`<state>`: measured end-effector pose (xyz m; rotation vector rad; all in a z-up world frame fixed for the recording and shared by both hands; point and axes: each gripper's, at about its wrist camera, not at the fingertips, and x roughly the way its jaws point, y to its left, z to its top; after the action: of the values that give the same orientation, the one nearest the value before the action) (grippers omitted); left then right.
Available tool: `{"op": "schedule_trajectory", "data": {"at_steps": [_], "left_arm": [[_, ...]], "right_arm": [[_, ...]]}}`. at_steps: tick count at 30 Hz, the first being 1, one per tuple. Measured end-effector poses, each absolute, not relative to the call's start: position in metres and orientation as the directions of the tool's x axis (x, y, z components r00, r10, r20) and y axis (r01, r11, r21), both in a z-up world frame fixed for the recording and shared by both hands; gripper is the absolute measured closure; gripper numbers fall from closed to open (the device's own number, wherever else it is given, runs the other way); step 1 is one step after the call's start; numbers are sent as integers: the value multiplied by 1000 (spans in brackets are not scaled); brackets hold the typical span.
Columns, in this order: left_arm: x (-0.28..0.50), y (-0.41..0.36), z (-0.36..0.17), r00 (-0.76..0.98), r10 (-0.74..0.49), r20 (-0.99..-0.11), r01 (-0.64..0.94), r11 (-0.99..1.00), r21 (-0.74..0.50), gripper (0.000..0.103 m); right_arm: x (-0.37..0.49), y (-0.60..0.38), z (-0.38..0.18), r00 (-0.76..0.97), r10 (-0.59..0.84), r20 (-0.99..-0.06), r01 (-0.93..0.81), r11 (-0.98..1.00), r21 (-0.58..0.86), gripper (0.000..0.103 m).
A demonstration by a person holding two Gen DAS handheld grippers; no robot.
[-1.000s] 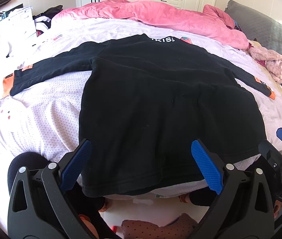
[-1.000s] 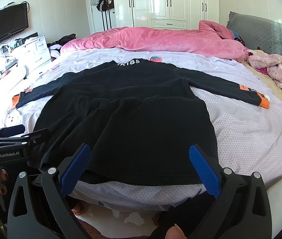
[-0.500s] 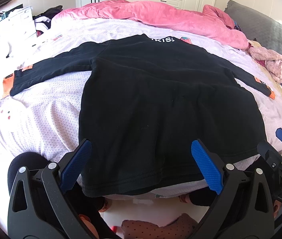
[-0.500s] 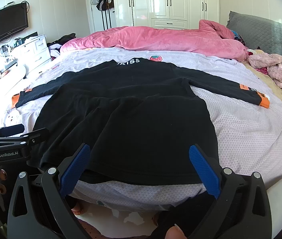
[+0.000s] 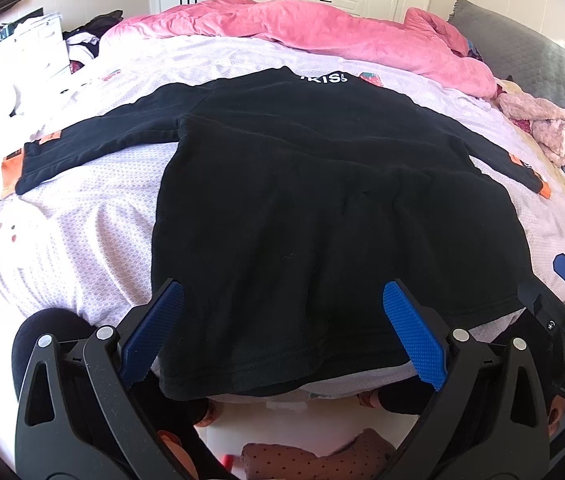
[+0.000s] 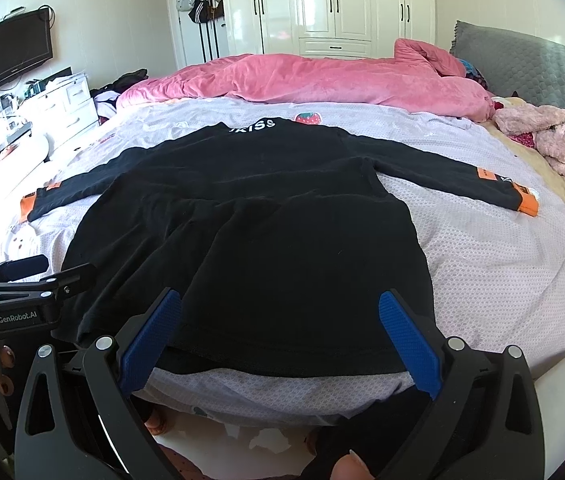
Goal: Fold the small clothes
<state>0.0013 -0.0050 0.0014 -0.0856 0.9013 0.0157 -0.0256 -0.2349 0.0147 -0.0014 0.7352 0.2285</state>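
A black long-sleeved top [image 5: 322,216] lies spread flat on the bed, collar at the far side, hem hanging over the near edge; it also shows in the right wrist view [image 6: 282,248]. Its sleeves stretch out left and right, with orange cuffs [image 5: 9,168] [image 6: 526,200]. My left gripper [image 5: 282,328] is open and empty, just above the hem near its left corner. My right gripper [image 6: 280,330] is open and empty, over the hem near its right corner. Each gripper shows at the edge of the other's view.
The bed has a pale patterned sheet [image 6: 502,264]. A pink quilt [image 6: 314,80] lies bunched along the far side, a fluffy pink garment [image 6: 554,140] at the right. White drawers [image 6: 62,104] and a wall TV [image 6: 10,56] are at the left. The floor is below the near edge.
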Motion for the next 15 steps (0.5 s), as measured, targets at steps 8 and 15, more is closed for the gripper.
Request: {"op": "schedule_trajectory", "data": {"at_steps": [8, 15], "left_arm": [[21, -8, 2, 615, -36, -788, -33, 997, -70, 9], [46, -9, 8, 615, -54, -786, -25, 996, -88, 9]], "right_arm": [[-4, -242, 22, 726, 185, -663, -185, 980, 70, 4], [25, -249, 27, 726, 149, -671, -153, 987, 53, 4]]}}
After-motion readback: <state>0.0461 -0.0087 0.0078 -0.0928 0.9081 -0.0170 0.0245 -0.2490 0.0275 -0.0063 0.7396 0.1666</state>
